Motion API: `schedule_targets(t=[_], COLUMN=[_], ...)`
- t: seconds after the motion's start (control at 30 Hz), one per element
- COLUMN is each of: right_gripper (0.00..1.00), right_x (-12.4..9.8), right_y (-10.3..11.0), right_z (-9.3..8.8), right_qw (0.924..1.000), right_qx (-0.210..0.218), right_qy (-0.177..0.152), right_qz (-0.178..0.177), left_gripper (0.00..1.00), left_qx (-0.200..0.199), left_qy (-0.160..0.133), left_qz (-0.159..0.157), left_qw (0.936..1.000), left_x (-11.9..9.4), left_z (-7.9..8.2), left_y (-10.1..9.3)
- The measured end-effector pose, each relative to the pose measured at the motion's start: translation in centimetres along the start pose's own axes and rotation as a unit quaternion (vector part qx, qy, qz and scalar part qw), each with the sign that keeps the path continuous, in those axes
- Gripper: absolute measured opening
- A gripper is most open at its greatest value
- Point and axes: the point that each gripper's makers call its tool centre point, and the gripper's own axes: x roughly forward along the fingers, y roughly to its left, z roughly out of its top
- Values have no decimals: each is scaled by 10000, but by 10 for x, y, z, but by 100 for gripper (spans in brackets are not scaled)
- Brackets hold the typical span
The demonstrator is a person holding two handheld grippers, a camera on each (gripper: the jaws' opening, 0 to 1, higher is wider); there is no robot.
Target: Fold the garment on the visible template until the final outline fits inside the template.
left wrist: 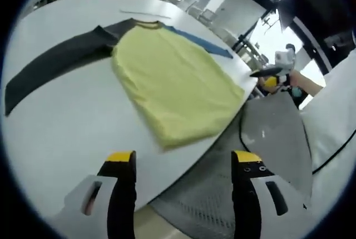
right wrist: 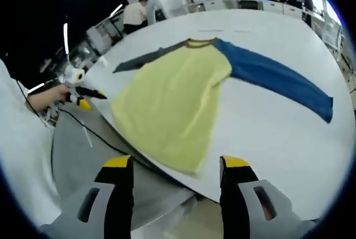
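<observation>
I hold my left gripper (left wrist: pixel 184 164) low, its yellow-tipped jaws spread wide with nothing between them. My right gripper (right wrist: pixel 174 165) is likewise agape and empty, my hand (left wrist: pixel 303 82) gripping its handle.

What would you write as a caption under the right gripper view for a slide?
Open tongs hover over a white table edge where a yellow shirt lies flat, blue sleeve spread out.

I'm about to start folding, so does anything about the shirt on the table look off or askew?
Yes. The shirt lies at an angle, its hem corner at the table edge. One sleeve is dark grey, the other blue. I can't make out a template. Both grippers, left and right, are open and off the cloth.
</observation>
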Motion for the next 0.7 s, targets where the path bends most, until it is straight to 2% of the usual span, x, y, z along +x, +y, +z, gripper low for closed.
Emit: schedule_targets(t=[0.33, 0.7], right_gripper=[46, 37], right_x=[11, 25], right_y=[-8, -15], right_z=[-11, -27], right_qw=[9998, 9988], right_qx=[184, 405], right_qy=[67, 289], right_qz=[14, 48], left_gripper=[55, 45], left_qx=[36, 28], left_qy=[23, 4], left_qz=[-42, -83], left_qw=[10000, 10000], left_x=[17, 28], left_z=[-1, 2], left_y=[0, -1])
